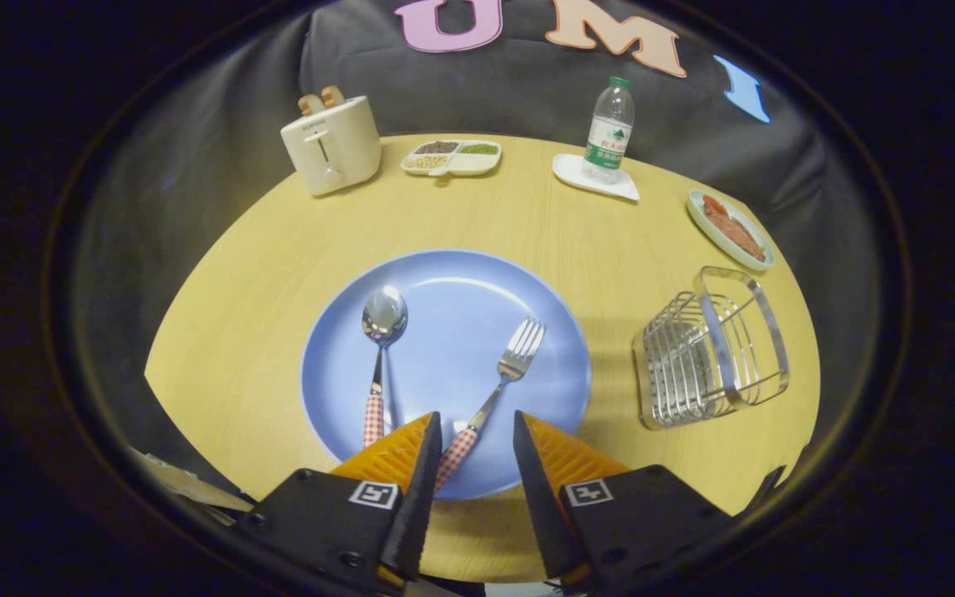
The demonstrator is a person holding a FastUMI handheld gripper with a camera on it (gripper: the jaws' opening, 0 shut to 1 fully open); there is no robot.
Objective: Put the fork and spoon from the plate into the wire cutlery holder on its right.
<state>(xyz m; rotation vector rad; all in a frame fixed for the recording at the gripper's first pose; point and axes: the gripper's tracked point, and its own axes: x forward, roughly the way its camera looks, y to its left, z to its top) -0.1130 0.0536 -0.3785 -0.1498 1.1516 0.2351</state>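
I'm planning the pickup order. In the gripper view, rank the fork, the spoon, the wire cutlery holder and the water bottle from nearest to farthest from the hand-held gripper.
1. Checked-handled metal fork: its handle lies between the fingers of the open hand-held gripper.
2. Checked-handled metal spoon: on the blue plate, just left of the fingers.
3. Silver wire cutlery holder: right of the plate.
4. Clear plastic water bottle: at the table's far edge.

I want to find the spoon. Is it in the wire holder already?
No, the spoon lies on the plate beside the fork, left of the holder.
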